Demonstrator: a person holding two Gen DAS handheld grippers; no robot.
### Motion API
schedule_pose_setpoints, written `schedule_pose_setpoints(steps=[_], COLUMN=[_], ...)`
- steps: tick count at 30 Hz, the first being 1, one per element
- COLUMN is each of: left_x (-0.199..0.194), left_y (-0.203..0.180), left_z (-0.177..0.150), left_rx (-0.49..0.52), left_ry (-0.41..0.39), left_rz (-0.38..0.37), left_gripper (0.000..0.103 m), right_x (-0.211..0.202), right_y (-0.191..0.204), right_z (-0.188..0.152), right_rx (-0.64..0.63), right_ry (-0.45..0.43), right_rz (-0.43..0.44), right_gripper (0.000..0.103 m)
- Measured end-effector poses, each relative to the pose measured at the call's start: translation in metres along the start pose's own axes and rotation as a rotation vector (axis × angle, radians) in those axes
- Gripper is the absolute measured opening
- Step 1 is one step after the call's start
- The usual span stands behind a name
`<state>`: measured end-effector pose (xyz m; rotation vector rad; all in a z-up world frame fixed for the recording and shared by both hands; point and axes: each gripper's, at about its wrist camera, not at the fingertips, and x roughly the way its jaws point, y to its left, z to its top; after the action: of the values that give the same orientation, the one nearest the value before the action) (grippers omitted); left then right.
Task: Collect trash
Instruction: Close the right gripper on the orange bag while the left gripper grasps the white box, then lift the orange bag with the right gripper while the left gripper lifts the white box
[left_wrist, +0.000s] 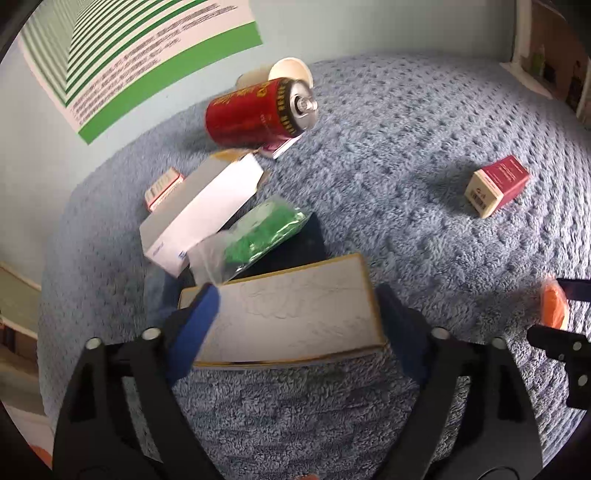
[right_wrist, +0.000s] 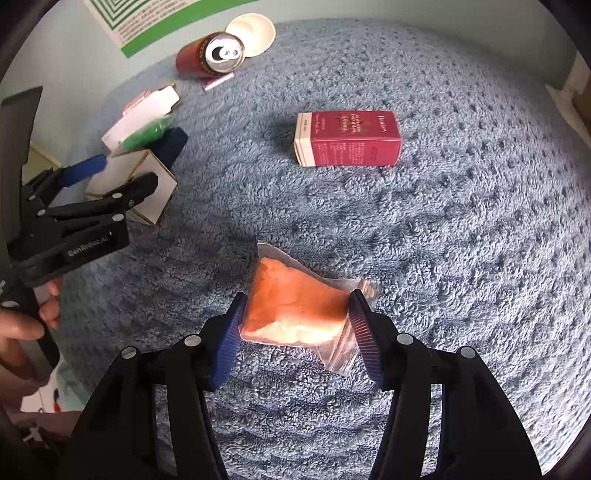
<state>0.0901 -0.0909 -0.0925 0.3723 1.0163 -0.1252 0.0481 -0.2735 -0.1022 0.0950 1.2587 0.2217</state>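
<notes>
While both grippers straddle trash on blue rug (right_wrist: 443, 229), we judge grasp step underway. Left gripper (left_wrist: 295, 314) part-open around white box (left_wrist: 291, 321); right gripper (right_wrist: 295, 325) part-open around orange bag (right_wrist: 295, 306), pads not pressing. Next: squeeze, lift.

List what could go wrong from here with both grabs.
1. The right gripper straddles the orange-filled plastic bag; the slick film may slip or bunch as the pads close.
2. The left gripper spans a wide white box; a loose hold could drop it.
3. The green bag overlaps that box and might get dragged.
</notes>
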Motion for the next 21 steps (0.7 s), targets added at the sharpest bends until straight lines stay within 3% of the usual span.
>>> schedule_pose_setpoints(steps=[3, 9, 15, 20, 21], left_x=[-0.003, -0.008, -0.028, -0.035, -0.035], left_y=[-0.006, 0.006, 0.025, 0.045, 0.046], left_z=[0.003, 0.002, 0.004, 0.0, -0.001], left_rx=[0.024, -0.02, -0.085, -0.164, -0.169], left_ry=[-0.009, -0.019, -0.048, -0.038, -0.03], left_rz=[0.0, -0.04, -0.136, -0.198, -0.199], left_gripper=[0.066, 0.063, 0.038, 0.037, 0.043], right_x=[-0.004, -0.013, -0.018, -0.023, -0.022], right_y=[-0.004, -0.009, -0.004, 0.005, 0.007], right_z=[0.0, -0.004, -0.002, 0.005, 0.007], right_rx=[0.019, 0.026, 0.022, -0.002, -0.006], right_ry=[-0.004, -0.011, -0.023, -0.043, -0.044], right_rz=[0.006, 0.007, 0.012, 0.019, 0.018], right_gripper=[0.056, 0.056, 0.056, 0.056, 0.056])
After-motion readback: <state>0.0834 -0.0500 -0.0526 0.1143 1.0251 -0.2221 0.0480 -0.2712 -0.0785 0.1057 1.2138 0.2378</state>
